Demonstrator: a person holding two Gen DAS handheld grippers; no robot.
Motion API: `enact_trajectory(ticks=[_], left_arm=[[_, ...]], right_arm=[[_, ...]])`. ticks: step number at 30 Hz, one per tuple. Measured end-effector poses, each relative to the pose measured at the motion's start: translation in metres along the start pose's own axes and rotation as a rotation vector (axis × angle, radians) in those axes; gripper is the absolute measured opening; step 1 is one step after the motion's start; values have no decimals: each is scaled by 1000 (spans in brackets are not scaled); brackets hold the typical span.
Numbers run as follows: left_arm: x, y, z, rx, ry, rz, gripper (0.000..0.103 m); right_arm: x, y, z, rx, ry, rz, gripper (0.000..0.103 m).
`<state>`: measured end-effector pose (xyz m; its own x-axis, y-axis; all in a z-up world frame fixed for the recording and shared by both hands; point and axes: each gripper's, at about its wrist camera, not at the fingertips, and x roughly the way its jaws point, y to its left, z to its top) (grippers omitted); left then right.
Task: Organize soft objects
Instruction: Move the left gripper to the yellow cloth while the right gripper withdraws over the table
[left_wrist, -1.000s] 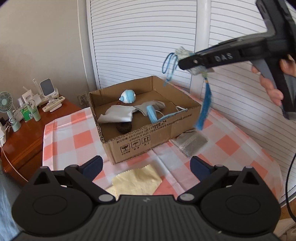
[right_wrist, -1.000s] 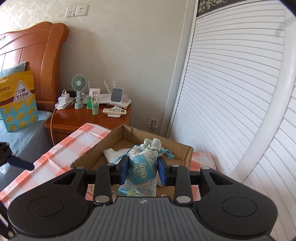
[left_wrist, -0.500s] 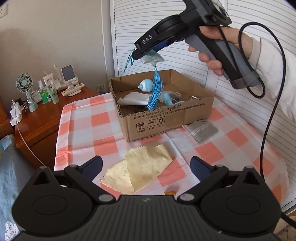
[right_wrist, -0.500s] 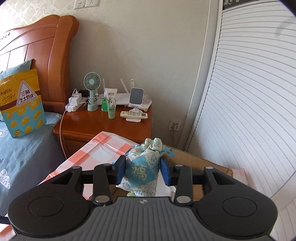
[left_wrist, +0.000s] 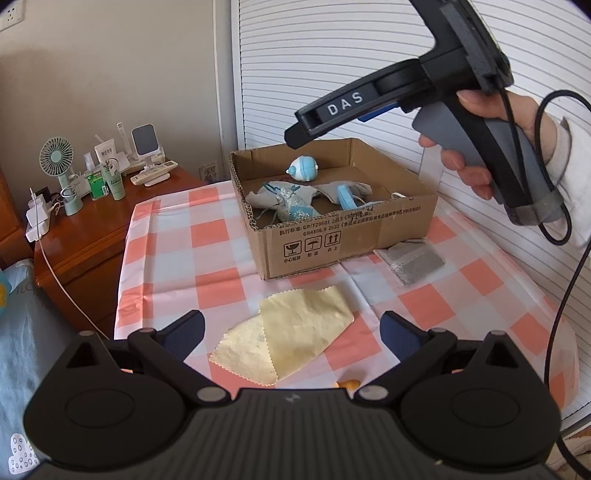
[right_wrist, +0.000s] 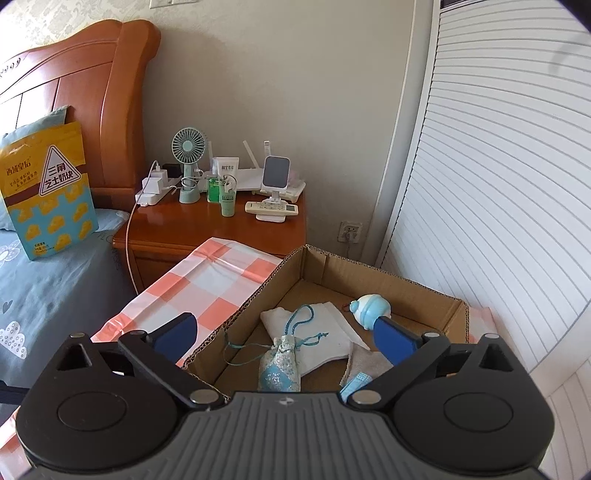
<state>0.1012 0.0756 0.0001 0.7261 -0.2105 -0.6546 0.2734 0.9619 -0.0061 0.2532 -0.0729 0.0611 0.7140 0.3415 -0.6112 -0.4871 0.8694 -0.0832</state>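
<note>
The right gripper (right_wrist: 284, 332) has released the blue brocade pouch (right_wrist: 279, 363). Half a second ago its fingers clamped the pouch in the air above the cardboard box (left_wrist: 343, 236); now the jaws stand wide and hold nothing. The pouch lies inside the box, on the white cloth (right_wrist: 332, 332), near the box's front wall, with its cord and tassel trailing toward the box's left wall. The blue-and-white round toy (left_wrist: 303, 170) sits at the back of the box.

The left gripper (left_wrist: 291, 332) hovers wide open and empty above the yellow cloth (left_wrist: 295, 332), which lies flat on the checked tablecloth (left_wrist: 173, 258) in front of the box. The grey pouch (left_wrist: 410, 260) lies just beside the box's front right corner.

Judgement: one item is stowed; the yellow cloth and grey pouch remain outside.
</note>
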Motion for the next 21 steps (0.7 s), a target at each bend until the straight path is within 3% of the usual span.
enact_trajectory(ticks=[12,21], left_arm=[[-7,8,-8,-14,0,16,101],[-6,6,-16,-10,5,-2,101]], right_arm=[[-27,7,-55,17,18,-100,103],[-28,-9,-118,115,115,-189,103]])
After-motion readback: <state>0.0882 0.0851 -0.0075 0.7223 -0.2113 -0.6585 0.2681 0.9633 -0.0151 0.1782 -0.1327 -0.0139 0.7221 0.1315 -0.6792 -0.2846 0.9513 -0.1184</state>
